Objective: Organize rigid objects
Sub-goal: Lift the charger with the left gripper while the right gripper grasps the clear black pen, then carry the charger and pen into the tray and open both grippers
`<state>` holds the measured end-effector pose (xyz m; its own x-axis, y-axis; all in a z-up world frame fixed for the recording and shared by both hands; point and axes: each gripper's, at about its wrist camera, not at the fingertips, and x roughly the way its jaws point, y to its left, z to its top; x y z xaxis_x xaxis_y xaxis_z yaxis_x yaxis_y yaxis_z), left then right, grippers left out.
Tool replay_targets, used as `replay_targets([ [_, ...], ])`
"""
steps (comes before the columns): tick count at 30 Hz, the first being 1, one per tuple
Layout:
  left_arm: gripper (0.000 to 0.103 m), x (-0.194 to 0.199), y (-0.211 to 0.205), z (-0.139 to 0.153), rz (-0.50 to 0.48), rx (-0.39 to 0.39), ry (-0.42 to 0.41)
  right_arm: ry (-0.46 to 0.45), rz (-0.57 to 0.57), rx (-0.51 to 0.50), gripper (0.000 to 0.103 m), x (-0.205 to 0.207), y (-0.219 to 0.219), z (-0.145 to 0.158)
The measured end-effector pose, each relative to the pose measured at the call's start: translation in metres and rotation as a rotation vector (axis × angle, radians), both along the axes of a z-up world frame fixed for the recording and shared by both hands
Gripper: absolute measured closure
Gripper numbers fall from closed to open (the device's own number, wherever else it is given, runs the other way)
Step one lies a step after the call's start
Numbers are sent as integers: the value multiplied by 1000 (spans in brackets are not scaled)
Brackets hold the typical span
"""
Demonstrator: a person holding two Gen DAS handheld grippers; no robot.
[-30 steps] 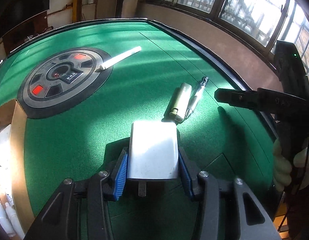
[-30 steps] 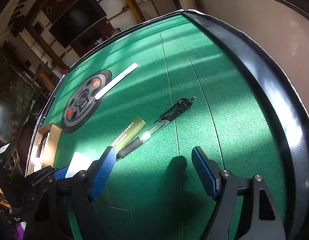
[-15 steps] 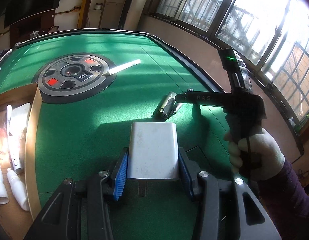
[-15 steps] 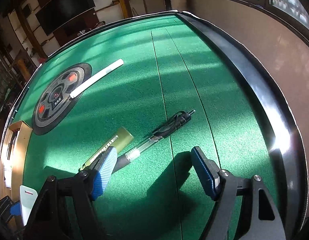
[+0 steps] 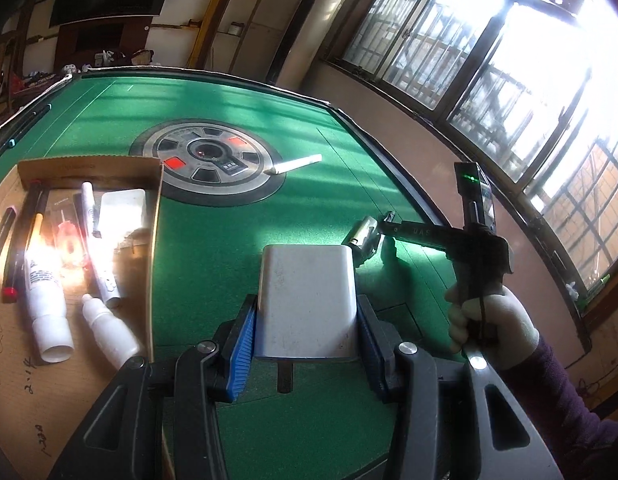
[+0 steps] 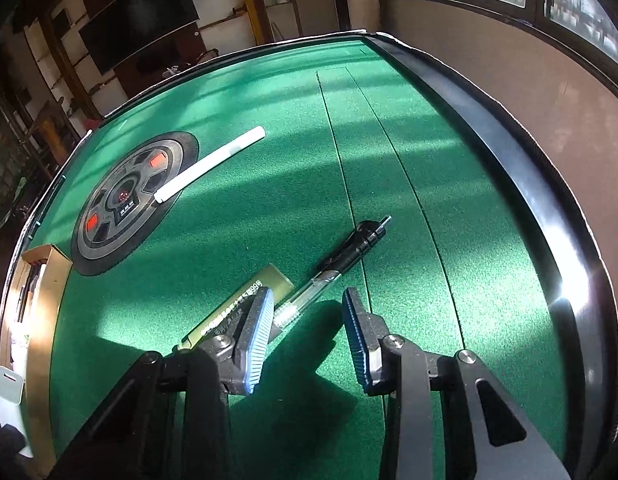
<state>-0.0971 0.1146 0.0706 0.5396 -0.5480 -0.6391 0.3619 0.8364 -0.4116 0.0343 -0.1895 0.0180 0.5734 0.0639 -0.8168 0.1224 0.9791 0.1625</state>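
My left gripper [image 5: 307, 320] is shut on a white rectangular box [image 5: 307, 300] and holds it above the green table beside the cardboard tray [image 5: 89, 166]. My right gripper [image 6: 307, 312] is open, low over the felt, its jaws on either side of the front end of a clear black-grip pen [image 6: 337, 264]. An olive-green tube [image 6: 245, 300] lies just left of the pen, partly under the left finger. A white marker [image 6: 213, 164] lies farther off, its tip on the round centre console [image 6: 125, 200]. The right gripper also shows in the left wrist view [image 5: 385, 220].
The cardboard tray at the left holds several pens, white bottles and a white box [image 5: 121, 212]. The table's black raised rim [image 6: 529, 184] runs along the right. A wall with windows stands beyond it.
My left gripper has swung left with the white box, bringing the tray into view. My right gripper has moved down onto the pen and its jaws have narrowed.
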Motion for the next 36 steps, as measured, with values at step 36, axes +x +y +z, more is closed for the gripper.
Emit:
replay_targets([
  [36, 54, -30, 172, -46, 419, 28, 140, -55, 349, 246, 92, -58, 141, 59],
])
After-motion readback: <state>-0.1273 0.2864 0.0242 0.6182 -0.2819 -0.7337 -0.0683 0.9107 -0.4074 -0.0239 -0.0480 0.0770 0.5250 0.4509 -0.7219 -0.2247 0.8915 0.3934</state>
